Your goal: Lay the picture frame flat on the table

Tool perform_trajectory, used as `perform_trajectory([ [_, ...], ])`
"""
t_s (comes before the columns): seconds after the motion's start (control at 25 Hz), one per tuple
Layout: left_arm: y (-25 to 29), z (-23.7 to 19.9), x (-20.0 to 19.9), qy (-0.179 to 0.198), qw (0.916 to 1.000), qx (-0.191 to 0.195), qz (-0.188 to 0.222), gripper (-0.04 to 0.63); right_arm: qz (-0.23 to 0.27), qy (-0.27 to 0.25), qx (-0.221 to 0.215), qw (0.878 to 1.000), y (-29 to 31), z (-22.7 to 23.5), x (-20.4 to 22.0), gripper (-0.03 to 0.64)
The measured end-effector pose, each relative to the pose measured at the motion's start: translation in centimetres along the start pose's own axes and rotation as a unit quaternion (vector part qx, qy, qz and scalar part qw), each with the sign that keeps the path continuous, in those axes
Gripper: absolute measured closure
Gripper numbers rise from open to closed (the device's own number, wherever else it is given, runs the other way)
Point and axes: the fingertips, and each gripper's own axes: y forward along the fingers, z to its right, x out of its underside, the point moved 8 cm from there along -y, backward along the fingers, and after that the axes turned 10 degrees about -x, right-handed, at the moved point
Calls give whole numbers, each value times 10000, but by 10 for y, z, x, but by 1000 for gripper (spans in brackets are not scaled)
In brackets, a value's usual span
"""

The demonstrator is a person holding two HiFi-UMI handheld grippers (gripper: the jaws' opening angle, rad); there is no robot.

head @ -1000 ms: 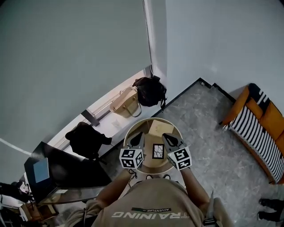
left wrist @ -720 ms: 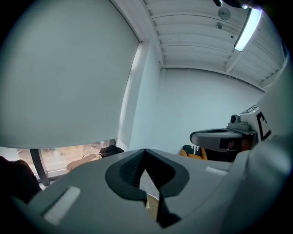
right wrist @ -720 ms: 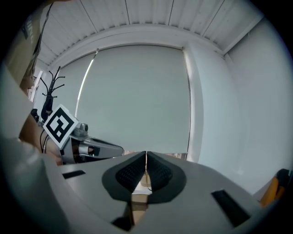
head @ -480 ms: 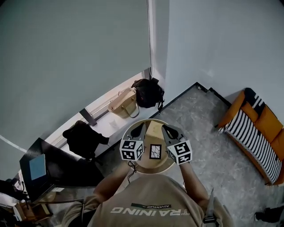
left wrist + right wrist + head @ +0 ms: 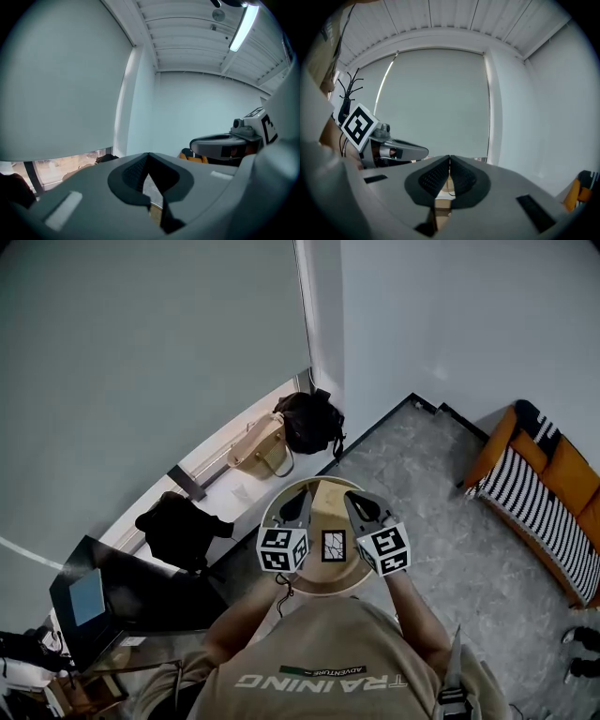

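- Little moved since earlier: left gripper (image 5: 300,499) and right gripper (image 5: 351,500) stay flanking picture frame (image 5: 334,546).
- Frame: on round table (image 5: 323,579), touched by neither gripper.
- Jaws, both grippers: pressed together, empty.

A tan handbag (image 5: 255,448) and a black bag (image 5: 307,422) are sitting side by side on the window ledge (image 5: 236,495) above centre. An orange striped sofa (image 5: 544,507) is standing at the right edge.

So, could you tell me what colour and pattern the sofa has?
The sofa is orange with a black-and-white striped cover, clearest in the head view.
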Motion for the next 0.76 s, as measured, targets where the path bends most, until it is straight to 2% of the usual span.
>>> perform_trajectory([
  [0.2, 0, -3, 6, -49, 9999, -70, -109, 589, -97, 44, -92, 9999, 2, -2, 3, 609],
  [0.52, 1, -4, 2, -94, 9999, -122, -29, 589, -166, -15, -195, 9997, 7, 0, 1, 609],
  [0.76, 7, -4, 8, -12, 9998, -164, -65, 589, -112, -72, -277, 9995, 11, 6, 6, 609],
])
